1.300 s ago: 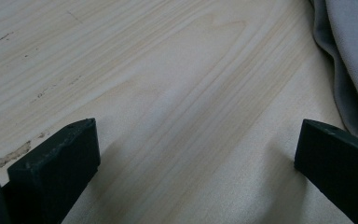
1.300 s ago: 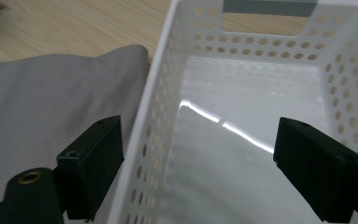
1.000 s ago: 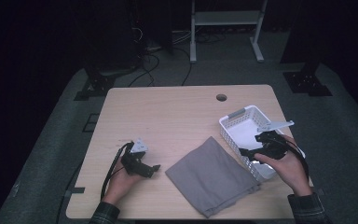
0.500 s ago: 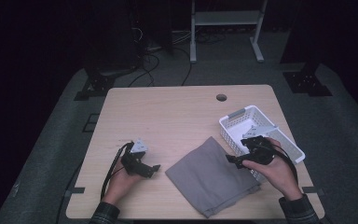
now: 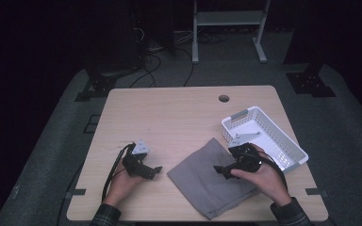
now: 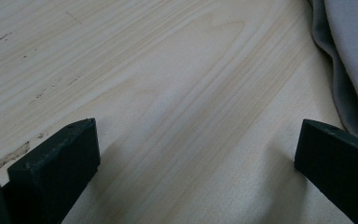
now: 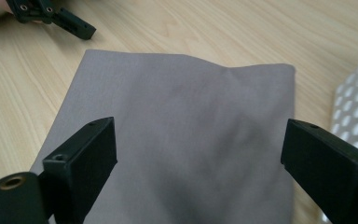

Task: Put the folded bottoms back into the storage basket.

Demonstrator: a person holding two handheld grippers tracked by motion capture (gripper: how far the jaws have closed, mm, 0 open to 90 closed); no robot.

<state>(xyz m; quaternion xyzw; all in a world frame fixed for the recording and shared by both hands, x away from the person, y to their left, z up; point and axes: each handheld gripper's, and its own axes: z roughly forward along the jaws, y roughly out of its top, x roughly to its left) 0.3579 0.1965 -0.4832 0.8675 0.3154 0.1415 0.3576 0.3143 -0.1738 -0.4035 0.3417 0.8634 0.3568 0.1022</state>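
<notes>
A folded grey cloth [image 5: 207,181] lies flat on the wooden table [image 5: 179,117], near the front edge. My right gripper [image 5: 219,170] hovers over the cloth's right part and points left. In the right gripper view its jaws [image 7: 198,144] stand wide open above the cloth [image 7: 182,140]; they have just opened a little wider, with nothing between them. My left gripper [image 5: 156,170] rests on the table left of the cloth, open and empty. In the left gripper view it [image 6: 196,144] frames bare wood, with the cloth's edge [image 6: 349,60] at the upper right.
A white perforated basket [image 5: 283,141] stands at the right side of the table, just behind my right hand. A round cable hole [image 5: 224,98] sits near the table's far edge. Dark floor with cables and stands surrounds the table.
My right hand has moved left, from the basket's near side to over the grey cloth. The left hand and the cloth have stayed put.
</notes>
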